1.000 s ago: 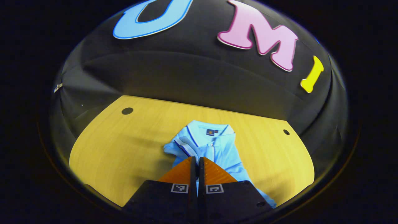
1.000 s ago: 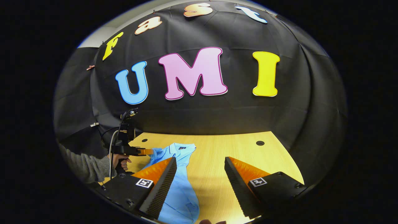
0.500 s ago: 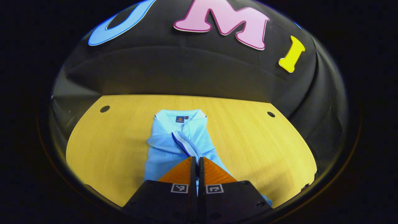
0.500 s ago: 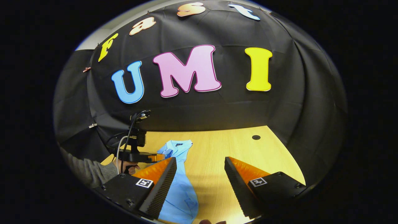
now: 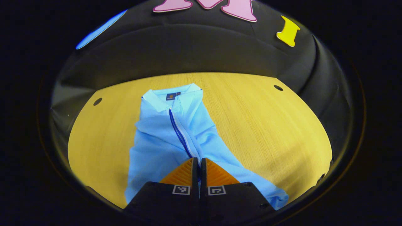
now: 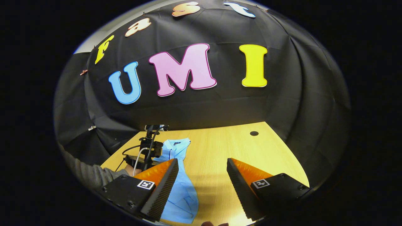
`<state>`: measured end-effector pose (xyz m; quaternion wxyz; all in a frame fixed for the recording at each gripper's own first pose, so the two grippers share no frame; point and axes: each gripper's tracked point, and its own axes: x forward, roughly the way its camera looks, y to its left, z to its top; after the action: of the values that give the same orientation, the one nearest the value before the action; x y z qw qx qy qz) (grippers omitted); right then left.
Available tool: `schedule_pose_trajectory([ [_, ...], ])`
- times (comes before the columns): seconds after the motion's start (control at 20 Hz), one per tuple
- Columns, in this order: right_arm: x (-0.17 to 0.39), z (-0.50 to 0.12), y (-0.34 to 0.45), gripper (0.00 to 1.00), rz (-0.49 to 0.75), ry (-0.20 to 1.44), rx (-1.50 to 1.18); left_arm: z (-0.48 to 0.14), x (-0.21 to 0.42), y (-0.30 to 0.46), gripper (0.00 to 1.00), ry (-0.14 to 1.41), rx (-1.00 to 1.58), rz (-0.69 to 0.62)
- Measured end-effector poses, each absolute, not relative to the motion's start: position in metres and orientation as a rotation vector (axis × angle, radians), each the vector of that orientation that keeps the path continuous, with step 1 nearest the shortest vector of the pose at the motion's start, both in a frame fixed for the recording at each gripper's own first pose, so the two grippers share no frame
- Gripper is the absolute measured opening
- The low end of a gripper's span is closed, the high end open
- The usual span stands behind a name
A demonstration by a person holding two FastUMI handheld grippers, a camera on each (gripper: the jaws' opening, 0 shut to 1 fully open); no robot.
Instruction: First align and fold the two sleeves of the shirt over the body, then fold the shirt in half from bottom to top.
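While the left hand-held gripper (image 5: 199, 160) stays clamped on the sleeve (image 5: 185, 138), the shirt (image 5: 163, 147) stretches lengthwise ahead on the desk (image 5: 267, 125), and the right hand-held gripper (image 6: 202, 169) gapes beside it.

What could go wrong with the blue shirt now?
The left gripper is shut on the sleeve, drawn across the shirt. If it lets go too early, the sleeve may land crooked or bunch up. Pulling farther could drag the whole shirt over the smooth table, since the right gripper hangs open beside it and pins nothing down.
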<state>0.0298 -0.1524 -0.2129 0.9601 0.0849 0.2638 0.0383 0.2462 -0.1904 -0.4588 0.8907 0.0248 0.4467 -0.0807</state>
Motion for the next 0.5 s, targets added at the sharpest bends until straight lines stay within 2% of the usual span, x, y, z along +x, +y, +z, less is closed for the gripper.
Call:
schedule_pose_trajectory([
  [0.15, 0.028, -0.213, -0.16, 0.96, 0.062, 0.539, 0.175, -0.463, 0.245, -0.193, 0.07, 0.945, 0.04, -0.177],
  [0.25, 0.031, -0.213, -0.163, 0.96, 0.057, 0.545, 0.182, -0.463, 0.245, -0.195, 0.14, 0.949, 0.024, -0.189],
  [0.35, 0.031, -0.216, -0.161, 0.97, 0.058, 0.549, 0.186, -0.461, 0.243, -0.204, 0.29, 0.947, 0.005, -0.216],
  [0.4, 0.03, -0.216, -0.159, 0.98, 0.061, 0.552, 0.185, -0.459, 0.242, -0.208, 0.41, 0.941, -0.002, -0.232],
  [0.45, 0.03, -0.216, -0.158, 0.98, 0.064, 0.555, 0.182, -0.456, 0.242, -0.211, 0.48, 0.933, -0.001, -0.245],
  [0.5, 0.03, -0.217, -0.156, 0.98, 0.068, 0.557, 0.18, -0.456, 0.242, -0.212, 0.65, 0.925, 0.005, -0.25],
])
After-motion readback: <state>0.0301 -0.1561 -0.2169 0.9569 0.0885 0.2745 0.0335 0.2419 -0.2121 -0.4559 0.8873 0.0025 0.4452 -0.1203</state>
